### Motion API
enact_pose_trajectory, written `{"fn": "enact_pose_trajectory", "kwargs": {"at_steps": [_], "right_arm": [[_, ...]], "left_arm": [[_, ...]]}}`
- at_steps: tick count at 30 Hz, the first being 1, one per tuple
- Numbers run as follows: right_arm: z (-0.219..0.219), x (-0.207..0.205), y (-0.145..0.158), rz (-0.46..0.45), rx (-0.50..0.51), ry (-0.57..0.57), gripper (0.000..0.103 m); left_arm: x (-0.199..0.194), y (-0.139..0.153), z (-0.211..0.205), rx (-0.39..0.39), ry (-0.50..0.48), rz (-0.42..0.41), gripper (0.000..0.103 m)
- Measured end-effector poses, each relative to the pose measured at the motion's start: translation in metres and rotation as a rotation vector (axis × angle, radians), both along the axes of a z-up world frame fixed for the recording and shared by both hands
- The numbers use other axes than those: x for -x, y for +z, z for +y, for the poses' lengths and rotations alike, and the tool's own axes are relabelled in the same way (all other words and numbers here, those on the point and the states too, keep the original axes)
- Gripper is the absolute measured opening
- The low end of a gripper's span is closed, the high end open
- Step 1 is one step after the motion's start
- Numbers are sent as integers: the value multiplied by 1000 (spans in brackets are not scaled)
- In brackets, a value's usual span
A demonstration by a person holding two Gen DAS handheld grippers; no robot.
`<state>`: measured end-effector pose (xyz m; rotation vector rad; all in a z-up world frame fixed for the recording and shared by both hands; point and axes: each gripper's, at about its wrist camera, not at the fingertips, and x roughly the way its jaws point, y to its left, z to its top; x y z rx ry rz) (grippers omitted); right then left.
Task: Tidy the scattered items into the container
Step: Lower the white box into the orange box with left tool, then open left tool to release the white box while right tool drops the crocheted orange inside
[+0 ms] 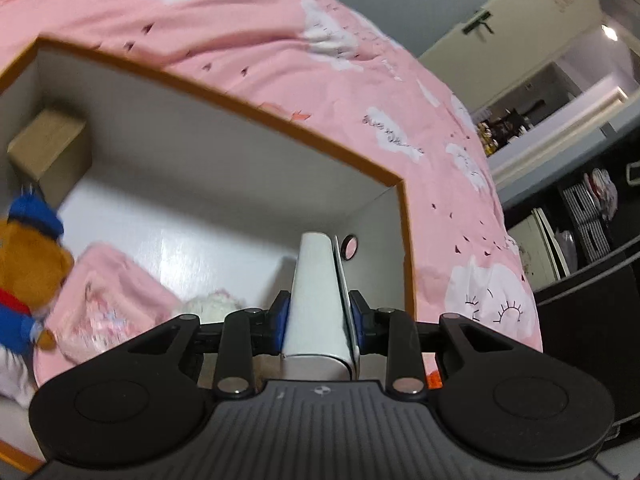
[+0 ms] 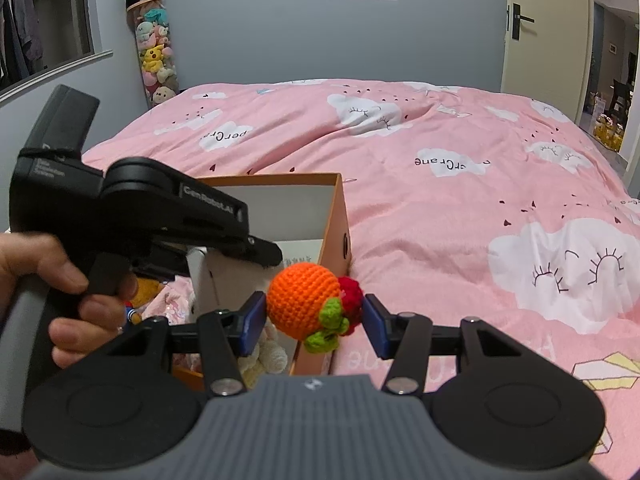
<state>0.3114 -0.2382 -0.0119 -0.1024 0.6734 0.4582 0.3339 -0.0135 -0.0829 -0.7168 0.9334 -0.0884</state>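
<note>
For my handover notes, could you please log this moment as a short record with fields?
surface: bed with pink cloud-print duvet
container: orange box with white interior, open on the bed
left gripper: shut on a white carton, held over the box
right gripper: shut on a crocheted orange toy, near the box's edge
already in box: teddy bear, pink pouch, brown cardboard box

Plush bear (image 1: 28, 264) cut off by left frame edge, motion-blurred. Quilt print lettering (image 1: 390, 136) smeared, unreadable. In right wrist view, the left gripper body and white box (image 2: 224, 280) hide most box interior (image 2: 276, 204).
</note>
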Motion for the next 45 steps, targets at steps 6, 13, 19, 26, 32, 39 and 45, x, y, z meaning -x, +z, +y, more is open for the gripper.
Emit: {"fn": "enact_pose_trajectory", "kwargs": {"at_steps": [6,13,19,26,32,39,45], "right_arm": [[-1,1,0,1,-2,-7,55],[-2,3,1,0,-5,-7,55],[-5,6,1,6,-5,-6,55],[-9,7,1,5,-3,-21,55],[-7,10,5,-5,-8,-15,55],[16,15,14,-27,-75,98,55],[54,13,4,13,-92,220,55]], "left_arm": [[-1,-9,-2,129,-16,96,39],[-7,-28,-13,106,-93,139,35],[-4,-24,-19,71,-129,111,35],[2,-15,-25,101,-168,58,36],[4,-12,-20,74,-166,55,36],[37,21,13,-64,-164,-29,36],[72,42,66,-217,-96,-54,36]]}}
